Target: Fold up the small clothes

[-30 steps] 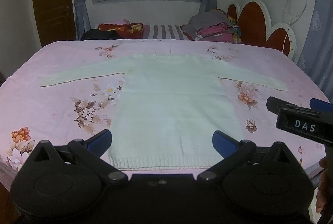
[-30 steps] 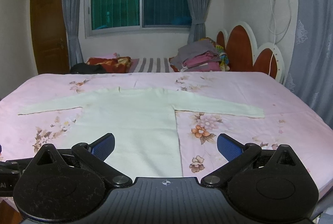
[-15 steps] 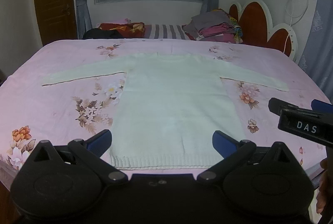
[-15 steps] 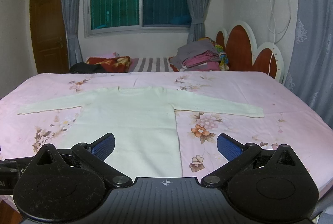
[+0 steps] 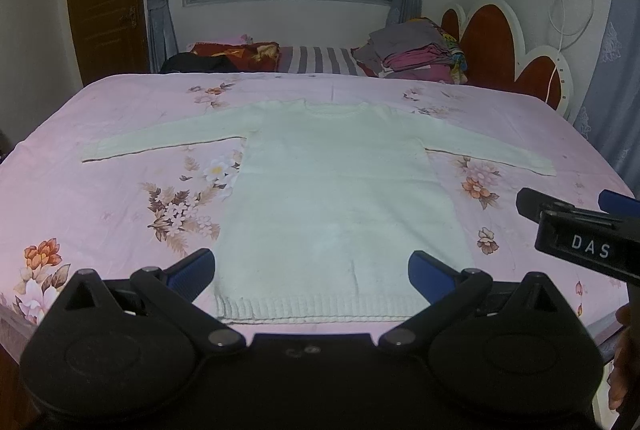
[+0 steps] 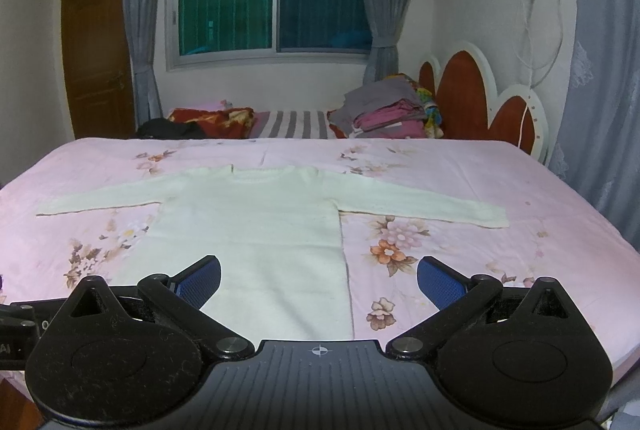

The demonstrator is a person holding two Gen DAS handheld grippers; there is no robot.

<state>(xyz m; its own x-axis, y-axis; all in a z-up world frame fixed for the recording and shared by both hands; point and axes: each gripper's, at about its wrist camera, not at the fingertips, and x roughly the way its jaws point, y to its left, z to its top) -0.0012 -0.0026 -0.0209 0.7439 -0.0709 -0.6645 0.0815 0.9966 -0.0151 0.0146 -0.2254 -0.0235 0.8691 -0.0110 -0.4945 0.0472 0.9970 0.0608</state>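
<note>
- The bed (image 5: 100, 198), in a pink flowered sheet, fills both views and serves as the landmark; nothing on it is folded yet, so the task looks to be at its very start.
- The sweater (image 5: 340, 190), pale and knitted, lies flat in the middle of the bed, hem at the near edge, neck toward the far side, both sleeves stretched straight out; in the right wrist view the same sweater (image 6: 256, 230) sits left of centre.
- A pile of folded clothes (image 5: 416, 58) rests beyond the far edge of the bed, well apart from the sweater.
- The left gripper (image 5: 312, 270) hovers over the near edge of the bed, above the hem; its jaws stand wide and hold nothing.
- The right gripper (image 6: 319, 280) hovers over the bed's near edge by the sweater's right side seam; jaws wide, empty.
- Risks, as I judge them: loose knit may stretch or slip from a shallow pinch; the jaws may catch the sheet along with the hem and drag it; a lift by one gripper alone would skew the fold and bunch a sleeve.
</note>
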